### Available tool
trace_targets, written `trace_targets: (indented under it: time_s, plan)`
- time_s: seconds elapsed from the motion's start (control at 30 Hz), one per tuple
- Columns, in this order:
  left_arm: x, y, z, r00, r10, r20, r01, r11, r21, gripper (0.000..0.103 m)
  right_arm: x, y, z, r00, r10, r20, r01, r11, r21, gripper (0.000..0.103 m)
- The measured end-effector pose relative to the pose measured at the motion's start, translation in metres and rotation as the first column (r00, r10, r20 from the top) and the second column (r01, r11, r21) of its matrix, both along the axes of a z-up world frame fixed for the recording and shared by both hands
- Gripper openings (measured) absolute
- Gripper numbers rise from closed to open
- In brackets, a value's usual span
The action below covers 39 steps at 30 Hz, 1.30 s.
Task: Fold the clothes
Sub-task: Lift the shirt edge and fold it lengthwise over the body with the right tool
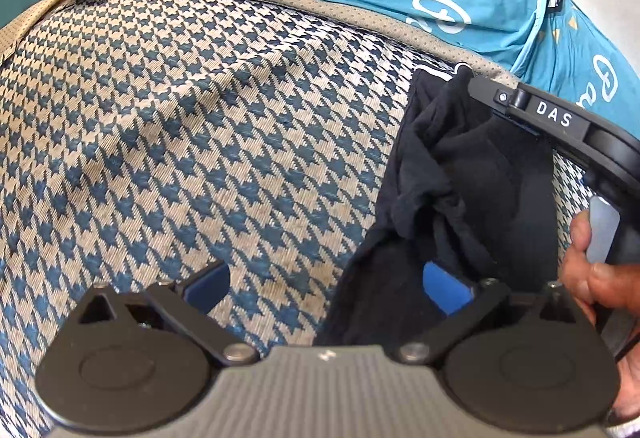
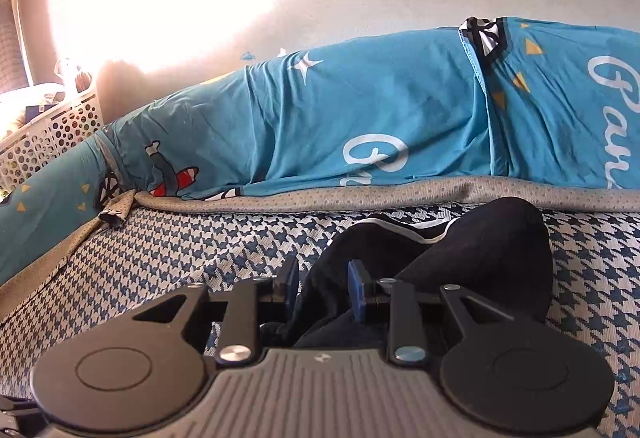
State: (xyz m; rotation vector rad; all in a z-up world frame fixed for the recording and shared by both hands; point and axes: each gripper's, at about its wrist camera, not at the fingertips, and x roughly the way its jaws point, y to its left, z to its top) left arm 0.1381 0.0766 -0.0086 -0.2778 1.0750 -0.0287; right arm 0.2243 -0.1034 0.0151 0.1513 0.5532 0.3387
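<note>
A black garment (image 1: 460,173) lies bunched on the blue-and-cream houndstooth cover (image 1: 200,137). My left gripper (image 1: 326,288) is open wide just above the cover. Its left pad is over bare cover, and the garment's edge drapes across its right finger (image 1: 446,288). In the right wrist view my right gripper (image 2: 324,286) has its blue pads a narrow gap apart. A fold of the black garment (image 2: 500,238) runs between them, and the pads do not visibly pinch it. In the left wrist view the right gripper's body marked DAS (image 1: 560,117) reaches in over the garment, held by a hand (image 1: 600,278).
A teal printed sheet (image 2: 360,117) covers a long hump along the far side of the cover, edged by a beige dotted border (image 2: 400,193). A white perforated basket (image 2: 52,133) stands at the far left under bright window glare. The houndstooth cover (image 2: 160,258) stretches bare to the left.
</note>
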Motion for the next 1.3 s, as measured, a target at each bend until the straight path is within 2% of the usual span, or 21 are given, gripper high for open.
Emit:
trace_targets:
  time_s: [0.27,0.33,0.4,0.47,0.9,1.0,1.13,1.17,1.2,1.3]
  plan:
    - [0.005,-0.003,-0.005,1.0,-0.005,-0.005,0.005,0.999,0.038,0.103,0.01,0.003,-0.005,1.0,-0.014,-0.006,0.014,1.0,-0.012,0.027]
    - [0.005,-0.006,-0.005,1.0,-0.012,-0.007,0.012,0.998,0.061,0.103,0.012,0.002,-0.004,1.0,-0.02,-0.012,0.02,1.0,-0.014,0.029]
    - [0.005,-0.007,-0.005,1.0,-0.018,-0.01,0.019,0.996,0.087,0.103,0.013,0.002,-0.003,0.999,-0.037,-0.015,0.036,0.999,-0.027,0.036]
    - [0.005,-0.007,-0.004,1.0,-0.02,-0.009,0.021,0.995,0.096,0.103,0.013,0.0,-0.002,0.999,-0.042,-0.015,0.042,0.999,-0.029,0.037]
    - [0.006,-0.008,0.0,1.0,-0.022,-0.008,0.022,0.996,0.087,0.103,0.034,0.003,0.001,0.997,-0.059,-0.055,0.058,0.998,-0.03,0.037]
    - [0.006,-0.008,0.0,1.0,-0.023,-0.006,0.024,0.996,0.085,0.103,0.046,0.003,0.001,0.994,-0.075,-0.085,0.074,0.997,-0.017,0.037]
    - [0.006,-0.007,0.0,1.0,-0.019,-0.007,0.02,0.996,0.085,0.103,0.062,0.007,-0.003,0.988,-0.084,-0.127,0.079,0.996,-0.045,0.037]
    - [0.006,-0.007,-0.001,1.0,-0.018,-0.007,0.019,0.996,0.085,0.103,0.064,0.007,-0.004,0.987,-0.091,-0.133,0.085,0.995,-0.053,0.032]
    - [0.006,-0.006,-0.001,1.0,-0.017,-0.007,0.017,0.996,0.085,0.103,0.067,0.007,-0.005,0.986,-0.097,-0.137,0.09,0.994,-0.055,0.021]
    - [0.006,-0.006,-0.001,1.0,-0.016,-0.008,0.016,0.997,0.079,0.103,0.07,0.006,-0.005,0.986,-0.1,-0.137,0.093,0.994,-0.056,0.012]
